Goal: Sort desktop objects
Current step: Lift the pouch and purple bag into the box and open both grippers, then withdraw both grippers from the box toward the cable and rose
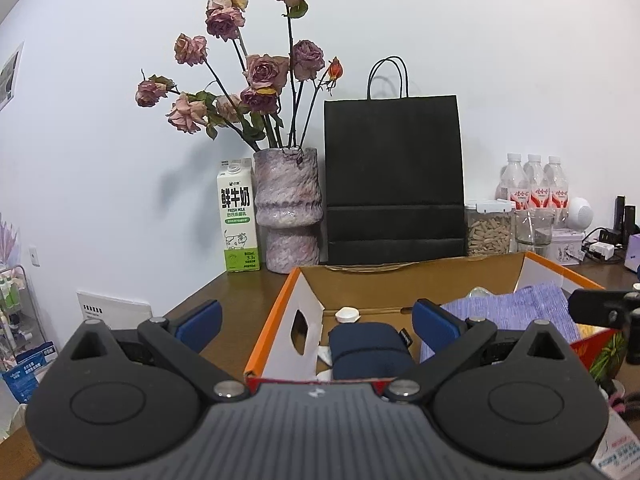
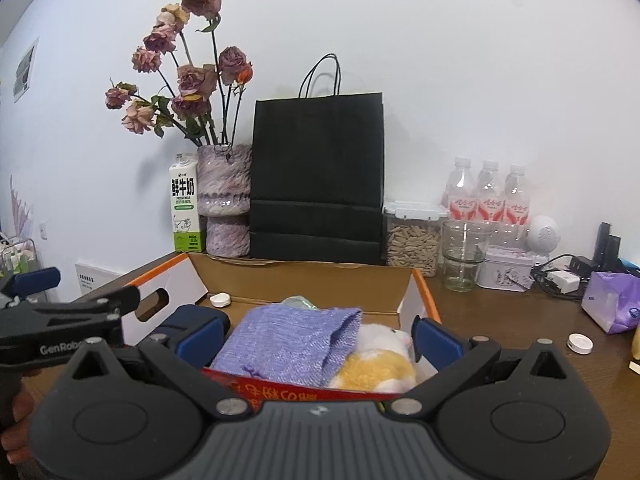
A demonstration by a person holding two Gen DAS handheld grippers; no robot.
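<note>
Plush toy [image 2: 384, 356] in box [image 2: 420, 292]: right view only; left hides it.

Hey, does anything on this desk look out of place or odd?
Yes: a small round white cap lies loose on the brown wooden desk, outside the orange-edged cardboard box holding a similar one.

Both wrist cameras sit low and close behind the cardboard box [image 1: 416, 284], facing the wall at 12 o'clock. The left view looks from the box's left end, the right view from its right end. Both share the black bag [image 1: 394, 178], vase [image 2: 224, 204] and desk [image 2: 520, 320].
</note>
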